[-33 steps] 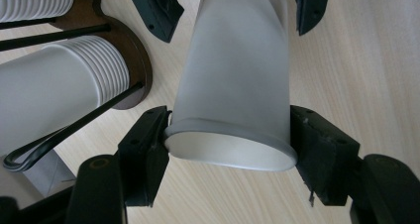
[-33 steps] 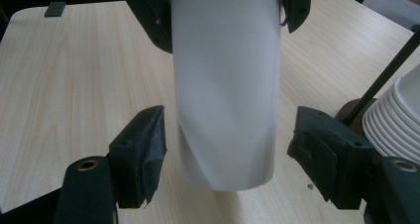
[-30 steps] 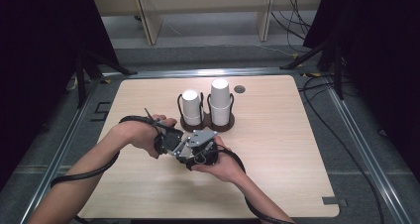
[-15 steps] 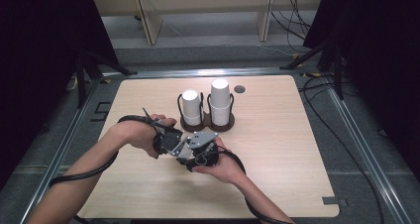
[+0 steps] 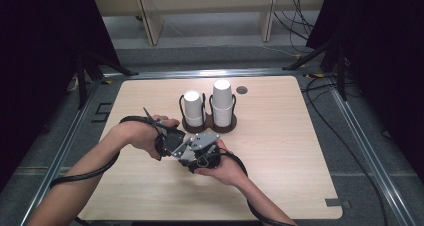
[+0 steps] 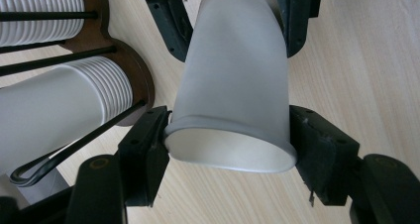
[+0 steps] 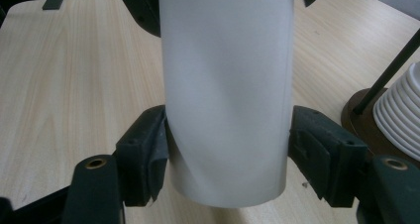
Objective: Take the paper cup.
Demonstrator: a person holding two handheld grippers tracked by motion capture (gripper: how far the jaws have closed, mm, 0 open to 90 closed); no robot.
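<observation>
Two tongs hold one white paper cup (image 6: 233, 85) between them, just in front of the wooden cup holder (image 5: 207, 126) on the tabletop (image 5: 300, 151). Your left tongs (image 6: 230, 144) clamp its rolled rim; your right tongs (image 7: 225, 149), whose jaws have just been closing, press on its base end. Judge it light, thin-walled and easily crushed, with a smooth wall that may slip. Take hold near the rim or base, where it should be stiffer, and squeeze gently. No writing or brand is readable on it.
</observation>
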